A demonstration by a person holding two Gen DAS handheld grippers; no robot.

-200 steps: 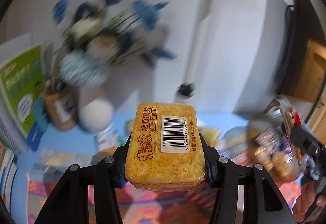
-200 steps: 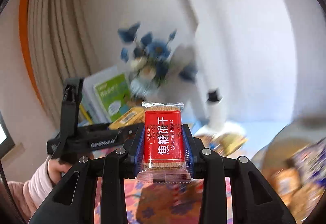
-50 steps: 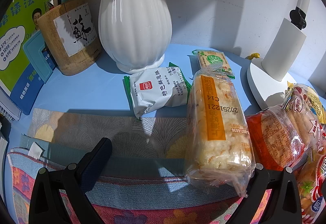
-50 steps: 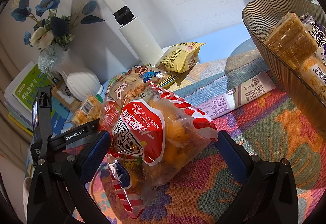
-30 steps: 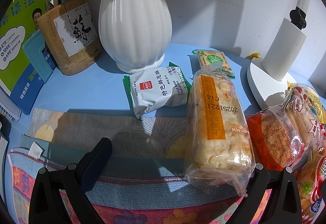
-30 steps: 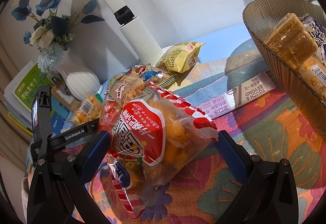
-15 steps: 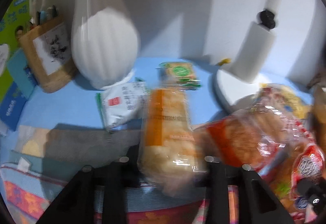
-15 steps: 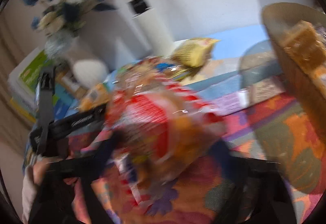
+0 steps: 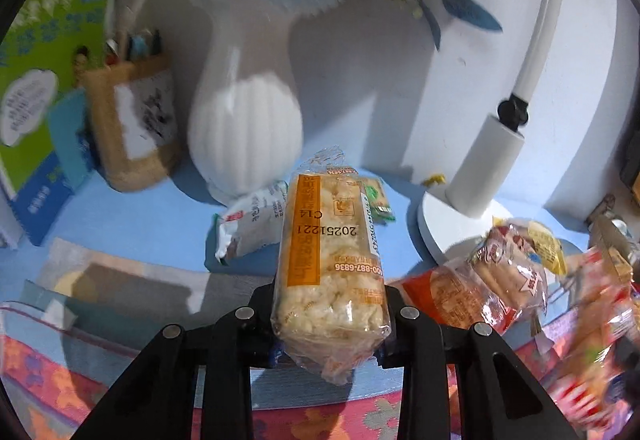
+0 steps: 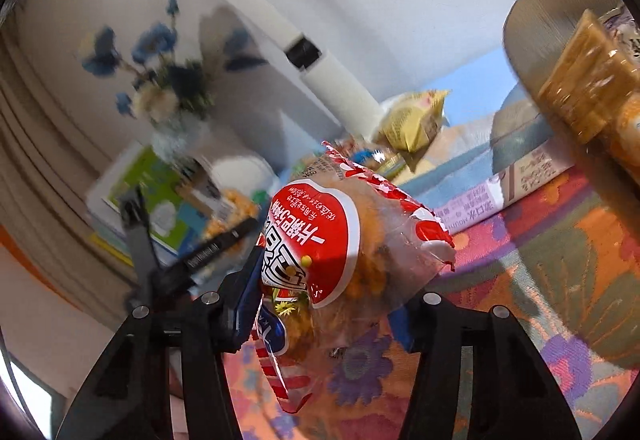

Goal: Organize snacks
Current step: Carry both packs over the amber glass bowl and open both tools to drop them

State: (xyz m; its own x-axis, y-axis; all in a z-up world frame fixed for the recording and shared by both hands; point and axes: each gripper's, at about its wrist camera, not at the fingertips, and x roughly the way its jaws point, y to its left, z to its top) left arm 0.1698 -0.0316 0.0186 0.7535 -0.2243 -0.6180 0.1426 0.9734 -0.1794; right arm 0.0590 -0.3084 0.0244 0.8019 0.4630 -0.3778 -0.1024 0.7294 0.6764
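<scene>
Two snack packs are off the pile at once, one in each tool, which suits a job of clearing loose snacks into one container. Largest in sight is the counter (image 9: 132, 236), pale blue at the back with a flowered cloth (image 10: 560, 280) laid over its near part, so the packs sit on fabric rather than bare board. On the cloth at the right edge of the right wrist view stands the ribbed bowl (image 10: 560, 4), already holding wrapped biscuit packs, and I judge it to be where the snacks are headed. At the back of the counter the white ribbed vase (image 9: 244, 128) of blue flowers, the lamp base (image 9: 460, 224) and the wooden pen holder (image 9: 132, 128) stand against the wall, clear of the sorting. The right tool (image 10: 328, 300) has just been closing its jaws and now clasps the red-and-white bag of orange snacks (image 10: 340, 240) by its lower half, the crinkled top tilted up and free; a soft bag gives under the pads, so the grip looks loose. The left tool (image 9: 330, 314) is clenched on the clear pack of rice crackers (image 9: 328, 260) near its bottom end, the pack pointing away along the fingers. More packs remain on the counter, among them a white sachet (image 9: 248, 220) just beside the vase.
</scene>
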